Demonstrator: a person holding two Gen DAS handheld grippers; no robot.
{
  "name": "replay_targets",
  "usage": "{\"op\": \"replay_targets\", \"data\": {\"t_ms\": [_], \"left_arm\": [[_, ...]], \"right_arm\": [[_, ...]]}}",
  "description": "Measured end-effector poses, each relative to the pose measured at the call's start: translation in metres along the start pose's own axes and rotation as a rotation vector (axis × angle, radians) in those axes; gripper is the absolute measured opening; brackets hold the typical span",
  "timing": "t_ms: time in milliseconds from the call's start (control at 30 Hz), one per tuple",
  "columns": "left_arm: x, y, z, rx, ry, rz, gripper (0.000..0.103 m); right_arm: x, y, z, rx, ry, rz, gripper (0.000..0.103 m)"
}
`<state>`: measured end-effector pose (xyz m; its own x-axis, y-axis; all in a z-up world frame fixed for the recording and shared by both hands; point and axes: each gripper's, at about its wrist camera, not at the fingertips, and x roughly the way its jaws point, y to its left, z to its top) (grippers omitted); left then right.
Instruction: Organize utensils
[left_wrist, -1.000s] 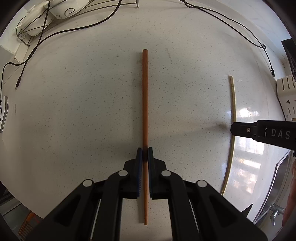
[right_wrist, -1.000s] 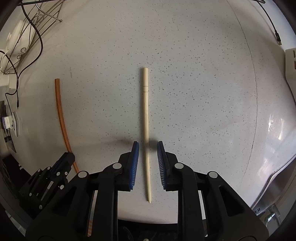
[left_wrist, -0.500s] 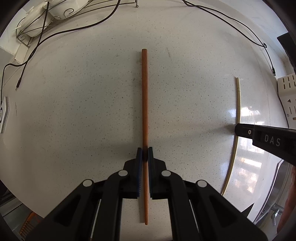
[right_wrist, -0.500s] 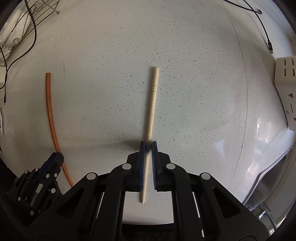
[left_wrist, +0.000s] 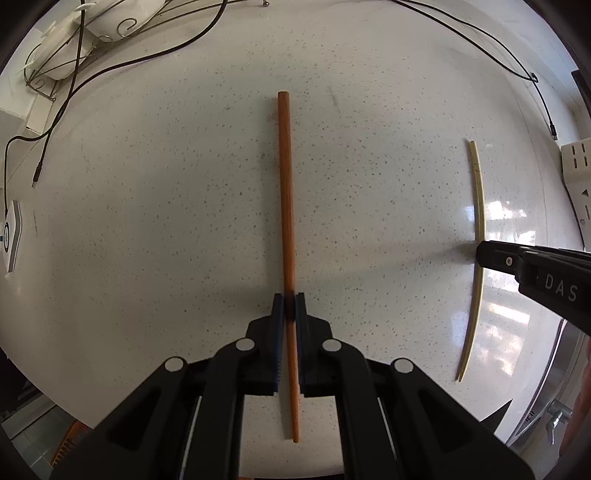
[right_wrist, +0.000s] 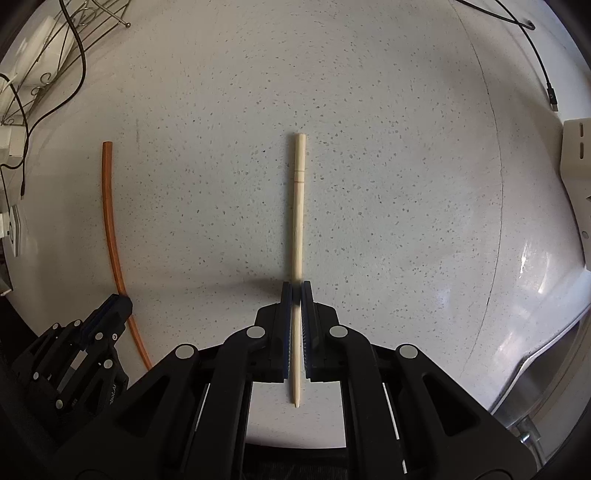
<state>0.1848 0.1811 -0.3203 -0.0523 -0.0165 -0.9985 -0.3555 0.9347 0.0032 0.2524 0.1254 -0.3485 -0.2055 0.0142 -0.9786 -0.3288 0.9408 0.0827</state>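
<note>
My left gripper (left_wrist: 289, 300) is clamped on the brown chopstick (left_wrist: 285, 192), which runs straight ahead between my pads over the speckled counter (left_wrist: 166, 221). My right gripper (right_wrist: 296, 291) pinches the pale chopstick (right_wrist: 298, 206) the same way, its thin tip poking out behind the pads; the two sticks lie well apart.

Around the edges of the worktop

We are looking at a speckled white counter (left_wrist: 147, 221) — black cables (left_wrist: 140, 61) are trailing across its far side, a wire rack (right_wrist: 55, 44) is standing at the far left corner, a slotted cream holder (right_wrist: 576, 155) is sitting at the right edge, and a steel sink rim (right_wrist: 546, 354) is curving nearby.
</note>
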Motion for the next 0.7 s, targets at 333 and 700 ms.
{"op": "replay_targets", "data": {"t_ms": [333,700], "left_arm": [[-0.001,0.009,0.009,-0.003,0.018,-0.031,0.005],[0.007,0.011,0.002,0.007,0.011,-0.037,0.005]], "right_arm": [[0.003,-0.033,-0.006,0.001,-0.001,0.033,0.005],[0.000,-0.044,-0.005,-0.009,-0.013,0.044,0.005]]}}
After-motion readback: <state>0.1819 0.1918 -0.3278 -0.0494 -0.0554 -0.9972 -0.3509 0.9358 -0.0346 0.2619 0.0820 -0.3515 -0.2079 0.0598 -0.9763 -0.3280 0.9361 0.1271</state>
